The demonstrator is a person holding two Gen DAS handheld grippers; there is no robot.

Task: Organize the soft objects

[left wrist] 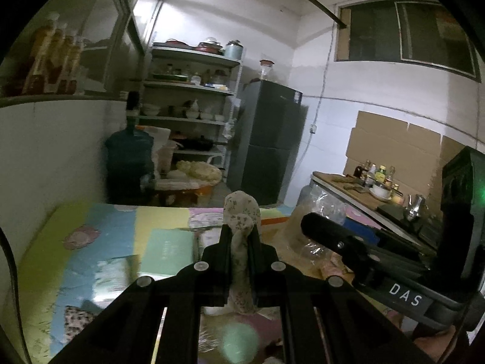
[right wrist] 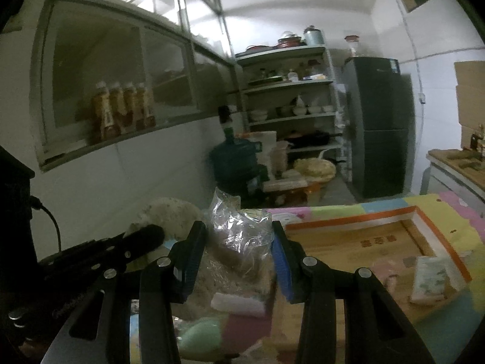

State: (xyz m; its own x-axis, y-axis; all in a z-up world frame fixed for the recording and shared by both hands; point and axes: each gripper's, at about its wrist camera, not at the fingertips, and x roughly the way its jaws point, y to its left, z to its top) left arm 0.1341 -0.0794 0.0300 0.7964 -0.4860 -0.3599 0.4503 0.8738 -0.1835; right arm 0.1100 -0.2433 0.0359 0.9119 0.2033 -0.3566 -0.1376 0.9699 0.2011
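My left gripper point(left wrist: 241, 236) is shut on a floral-print cloth point(left wrist: 241, 212), which sticks up above the fingertips and hangs down between the fingers over a pastel play mat point(left wrist: 91, 242). My right gripper point(right wrist: 239, 239) is shut on a clear plastic bag point(right wrist: 239, 227) holding a brown plush item point(right wrist: 230, 261); the bag bulges between the fingers. The same bag point(left wrist: 312, 233) shows at the right of the left wrist view beside the right gripper's body. The floral cloth point(right wrist: 169, 212) shows at the left of the right wrist view, behind the left gripper's finger.
An orange-edged cardboard box point(right wrist: 363, 242) lies open on the mat with a white packet point(right wrist: 430, 282) at its corner. A green book point(left wrist: 169, 254) lies on the mat. A water jug point(left wrist: 130, 163), shelves point(left wrist: 194, 100), fridge point(left wrist: 266, 139) and counter point(left wrist: 363, 194) stand beyond.
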